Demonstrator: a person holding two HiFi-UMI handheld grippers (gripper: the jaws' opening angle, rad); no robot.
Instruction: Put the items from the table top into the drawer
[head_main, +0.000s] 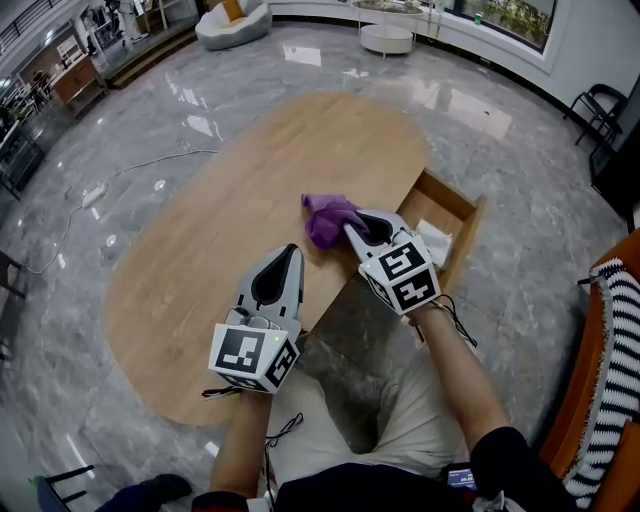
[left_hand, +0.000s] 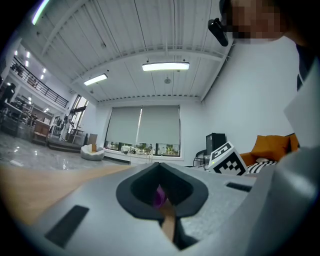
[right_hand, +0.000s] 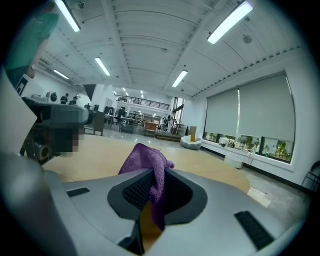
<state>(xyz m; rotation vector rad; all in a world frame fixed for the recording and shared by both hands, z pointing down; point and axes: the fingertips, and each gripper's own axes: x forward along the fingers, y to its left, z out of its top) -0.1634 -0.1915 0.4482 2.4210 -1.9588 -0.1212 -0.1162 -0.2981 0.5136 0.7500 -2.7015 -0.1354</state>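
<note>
Over tabletop (head_main: 250, 180) edge, near open drawer (head_main: 468, 215): purple cloth (head_main: 330, 218), apparently light, limp, non-fragile; bunched fold pinched in right claw (head_main: 352, 232). Left claw (head_main: 293, 250) clenched, empty.

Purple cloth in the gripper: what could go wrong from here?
The right gripper pinches only part of the purple cloth, so it might slip out before reaching the open drawer. Its loose bunch could also snag on the drawer's rim.
</note>
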